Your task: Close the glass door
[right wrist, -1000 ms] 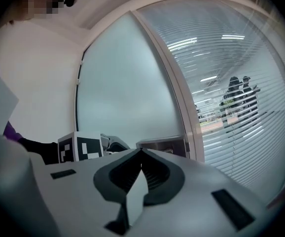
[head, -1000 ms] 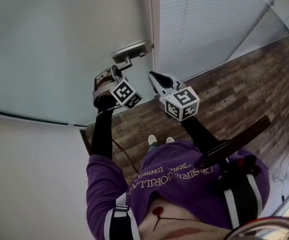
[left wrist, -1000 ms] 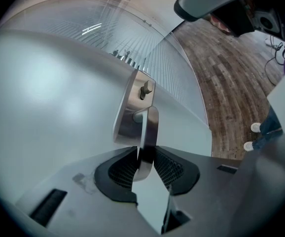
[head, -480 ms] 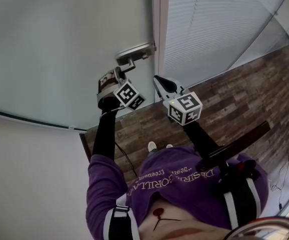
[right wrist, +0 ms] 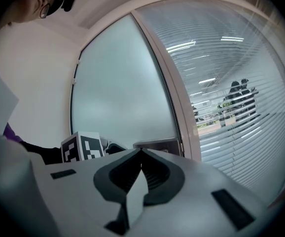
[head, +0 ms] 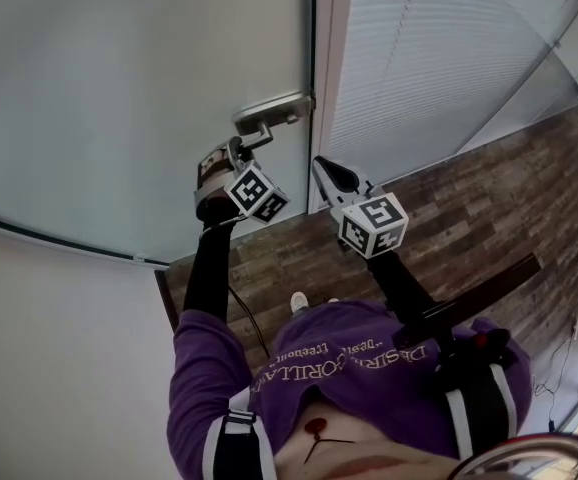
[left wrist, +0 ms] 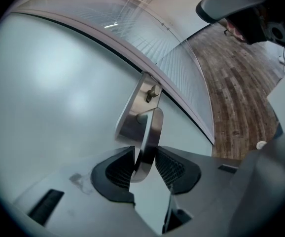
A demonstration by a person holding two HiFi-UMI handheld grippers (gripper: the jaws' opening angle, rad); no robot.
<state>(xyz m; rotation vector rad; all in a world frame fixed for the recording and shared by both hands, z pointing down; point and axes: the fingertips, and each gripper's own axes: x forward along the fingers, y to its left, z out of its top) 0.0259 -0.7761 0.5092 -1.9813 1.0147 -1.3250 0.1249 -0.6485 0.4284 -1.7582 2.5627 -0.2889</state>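
**Spotter:** Head view first. Your left gripper [head: 237, 150] is at the door handle [head: 269, 116], which sits at the right edge of the glass door [head: 139, 78]. That edge lies against the white frame [head: 331, 88]. Over the last second I see no gap open or close there; only the picture has slid a little.

**Checker:** So the door looks home (closed, I judge, or as near as this angle shows). Your right gripper [head: 322, 165] hangs near the frame, below the handle, and I see it touching nothing.

**Spotter:** Left gripper view. The handle's lever [left wrist: 151, 127] stands between your jaws, and the pads [left wrist: 119, 171] lie against both its sides. But those jaws have just been opening, so your pinch is easing, not tightening.

**Checker:** That reads as the start of letting go. If the door has caught, you need only spread the jaws clear of the lever and draw back. If it hasn't, it could drift off the frame once you release.

**Spotter:** Right gripper view. Your jaws are pressed together with nothing between them. They point at the door's handle edge, where the plate [right wrist: 157, 144] meets the frame, with the blinds [right wrist: 231, 107] beyond.

**Checker:** Nothing changed on that side (a spare hand for a push, should you want one).
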